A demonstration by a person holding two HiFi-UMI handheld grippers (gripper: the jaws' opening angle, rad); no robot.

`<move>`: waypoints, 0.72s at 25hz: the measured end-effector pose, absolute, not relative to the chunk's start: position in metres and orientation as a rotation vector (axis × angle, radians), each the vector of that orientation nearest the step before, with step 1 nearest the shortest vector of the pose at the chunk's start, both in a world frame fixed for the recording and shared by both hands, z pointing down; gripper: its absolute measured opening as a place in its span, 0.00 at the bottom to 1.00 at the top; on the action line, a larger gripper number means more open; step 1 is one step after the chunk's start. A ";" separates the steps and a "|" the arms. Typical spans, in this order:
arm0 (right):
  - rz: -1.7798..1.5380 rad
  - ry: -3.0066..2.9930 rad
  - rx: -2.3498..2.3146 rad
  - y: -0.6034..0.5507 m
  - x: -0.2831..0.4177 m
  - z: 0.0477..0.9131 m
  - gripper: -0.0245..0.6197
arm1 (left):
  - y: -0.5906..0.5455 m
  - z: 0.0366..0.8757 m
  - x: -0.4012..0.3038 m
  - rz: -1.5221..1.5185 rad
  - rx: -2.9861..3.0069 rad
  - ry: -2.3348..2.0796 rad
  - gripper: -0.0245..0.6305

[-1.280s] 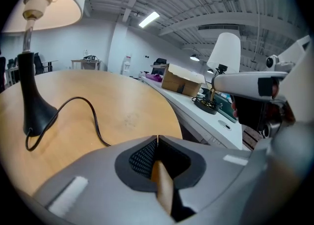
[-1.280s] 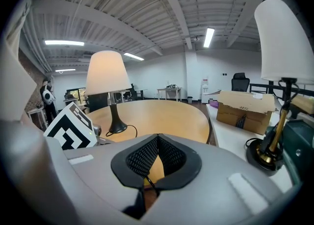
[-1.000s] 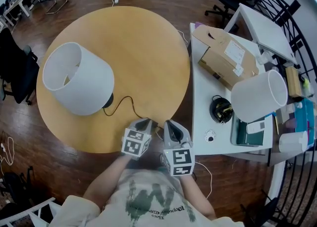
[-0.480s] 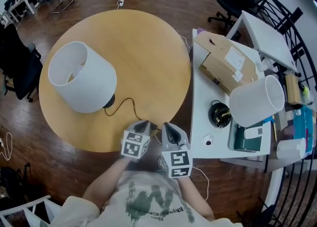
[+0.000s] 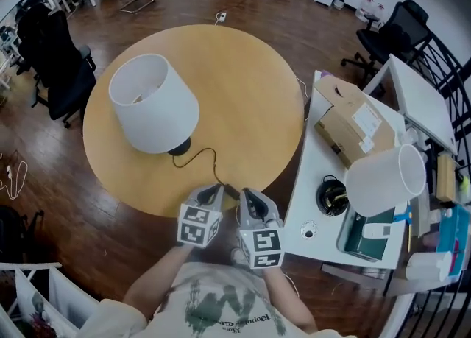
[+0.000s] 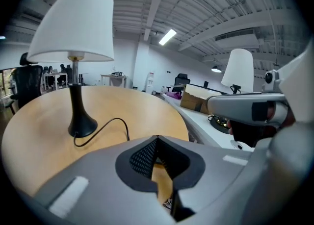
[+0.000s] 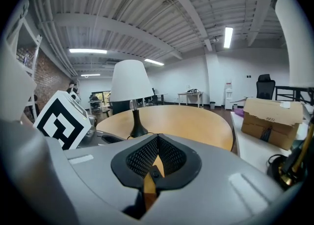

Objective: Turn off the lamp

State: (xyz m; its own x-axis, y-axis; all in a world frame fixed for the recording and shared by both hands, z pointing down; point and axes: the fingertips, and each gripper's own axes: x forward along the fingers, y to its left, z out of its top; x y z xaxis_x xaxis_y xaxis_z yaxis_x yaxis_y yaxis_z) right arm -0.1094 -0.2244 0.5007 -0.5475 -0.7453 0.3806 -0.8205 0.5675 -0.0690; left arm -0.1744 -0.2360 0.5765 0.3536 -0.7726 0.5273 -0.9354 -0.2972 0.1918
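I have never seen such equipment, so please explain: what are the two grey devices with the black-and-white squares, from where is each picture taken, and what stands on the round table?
There is no robot here. A person stands at a round wooden table and holds a hand tool with two jaws in each hand: the left gripper and the right gripper. The cubes with square patterns are parts of these tools. One picture comes from a camera on the person's head, looking down. The other two come from cameras that ride on each gripper and look along its jaws. On the table stands a lamp with a white shade that is not glowing. Its black cord runs toward the grippers. Both pairs of jaws are together, and I see nothing clearly held. Beside the table, a white desk carries a cardboard box and a second lamp.
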 end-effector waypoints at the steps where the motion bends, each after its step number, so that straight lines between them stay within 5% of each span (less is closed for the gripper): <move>1: 0.330 -2.513 1.257 -0.223 -0.112 0.499 0.04 | -0.233 0.572 -0.178 0.448 2.143 -1.518 0.04; 18: 0.183 -2.818 0.790 -0.168 -0.159 0.446 0.04 | -0.150 0.476 -0.212 0.150 1.944 -2.042 0.04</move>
State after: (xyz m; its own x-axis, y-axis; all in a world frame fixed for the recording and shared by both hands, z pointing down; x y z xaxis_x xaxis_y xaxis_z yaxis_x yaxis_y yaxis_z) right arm -0.1590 -0.1681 0.4456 -0.8346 -0.4991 0.2333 -0.5250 0.8488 -0.0623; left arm -0.2118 -0.1496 0.4757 -0.0255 -0.9542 0.2982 -0.9876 0.0703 0.1406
